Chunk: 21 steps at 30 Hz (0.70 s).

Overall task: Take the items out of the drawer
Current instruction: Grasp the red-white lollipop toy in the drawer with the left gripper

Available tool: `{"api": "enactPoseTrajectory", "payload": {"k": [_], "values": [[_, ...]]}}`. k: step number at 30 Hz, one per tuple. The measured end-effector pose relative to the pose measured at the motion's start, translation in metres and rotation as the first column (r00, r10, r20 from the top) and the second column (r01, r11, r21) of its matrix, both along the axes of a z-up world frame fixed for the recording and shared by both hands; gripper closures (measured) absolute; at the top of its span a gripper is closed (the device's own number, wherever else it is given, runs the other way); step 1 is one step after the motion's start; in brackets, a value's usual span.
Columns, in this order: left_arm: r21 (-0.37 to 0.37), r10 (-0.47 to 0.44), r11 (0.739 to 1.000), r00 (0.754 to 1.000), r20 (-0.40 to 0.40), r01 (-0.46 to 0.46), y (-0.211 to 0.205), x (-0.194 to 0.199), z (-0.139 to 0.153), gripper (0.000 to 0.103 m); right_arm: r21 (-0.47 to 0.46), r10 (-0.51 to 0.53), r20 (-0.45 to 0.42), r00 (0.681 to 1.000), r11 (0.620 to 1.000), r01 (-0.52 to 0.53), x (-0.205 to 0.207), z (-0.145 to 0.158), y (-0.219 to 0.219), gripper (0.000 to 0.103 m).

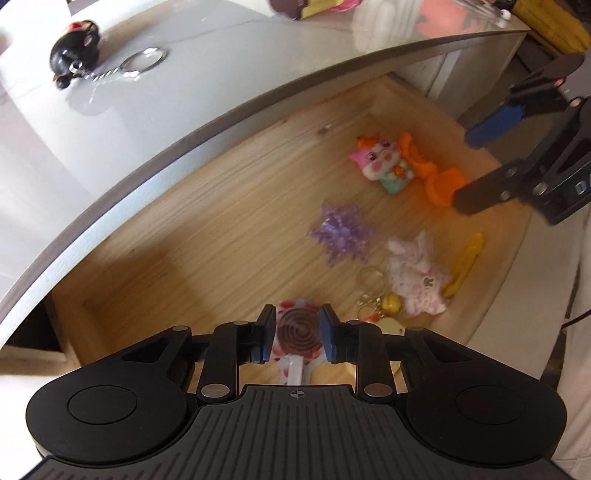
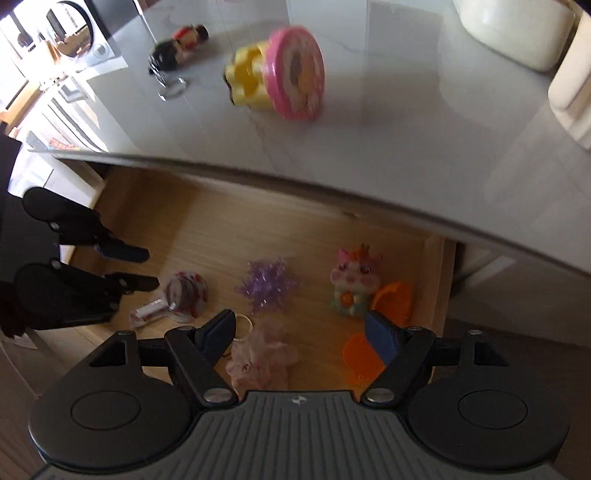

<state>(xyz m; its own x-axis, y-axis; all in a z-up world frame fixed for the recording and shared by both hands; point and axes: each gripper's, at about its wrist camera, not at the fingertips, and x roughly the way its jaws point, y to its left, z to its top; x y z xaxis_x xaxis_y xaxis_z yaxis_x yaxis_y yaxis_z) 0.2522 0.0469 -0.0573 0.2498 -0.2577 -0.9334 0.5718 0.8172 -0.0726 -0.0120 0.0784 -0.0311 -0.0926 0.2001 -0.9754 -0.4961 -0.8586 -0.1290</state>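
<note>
The wooden drawer point(image 1: 207, 236) stands pulled out under the white tabletop point(image 1: 122, 122). On its floor lie a swirl lollipop toy point(image 2: 183, 292), a purple crystal star point(image 1: 343, 232), a cat figure point(image 1: 384, 162), a pink fluffy toy point(image 1: 417, 273) and an orange piece point(image 1: 443, 184). My left gripper point(image 1: 298, 330) is low over the lollipop point(image 1: 297, 325), pads apart on either side of it. In the right wrist view its tips point(image 2: 149, 269) end just short of the lollipop. My right gripper point(image 2: 301, 336) hangs wide open above the fluffy toy point(image 2: 262, 354) with nothing in it.
A yellow clip point(image 1: 465, 264) and a key ring with a gold bell point(image 1: 373, 291) lie beside the fluffy toy. On the tabletop are a black figure keychain point(image 1: 74, 55) and a pink and yellow toy point(image 2: 280, 74). White containers point(image 2: 517, 29) stand at the back right.
</note>
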Motion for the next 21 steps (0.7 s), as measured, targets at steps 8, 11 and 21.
{"api": "enactPoseTrajectory", "payload": {"k": [8,11,21], "values": [[0.079,-0.001,0.997,0.999,-0.05,0.005,-0.011,0.008,-0.021,0.074,0.008,0.035,-0.103,0.994,0.999,-0.035,-0.01,0.009,-0.006,0.026],[0.114,0.024,0.993,0.997,-0.071,-0.016,-0.005,0.009,-0.028,0.076,0.024,0.045,-0.073,0.996,0.999,-0.043,-0.014,0.001,-0.007,0.026],[0.194,-0.068,0.977,0.988,-0.139,0.094,-0.016,0.01,-0.047,0.076,-0.001,0.06,-0.02,0.998,0.998,-0.06,-0.003,-0.016,-0.005,0.02]]}}
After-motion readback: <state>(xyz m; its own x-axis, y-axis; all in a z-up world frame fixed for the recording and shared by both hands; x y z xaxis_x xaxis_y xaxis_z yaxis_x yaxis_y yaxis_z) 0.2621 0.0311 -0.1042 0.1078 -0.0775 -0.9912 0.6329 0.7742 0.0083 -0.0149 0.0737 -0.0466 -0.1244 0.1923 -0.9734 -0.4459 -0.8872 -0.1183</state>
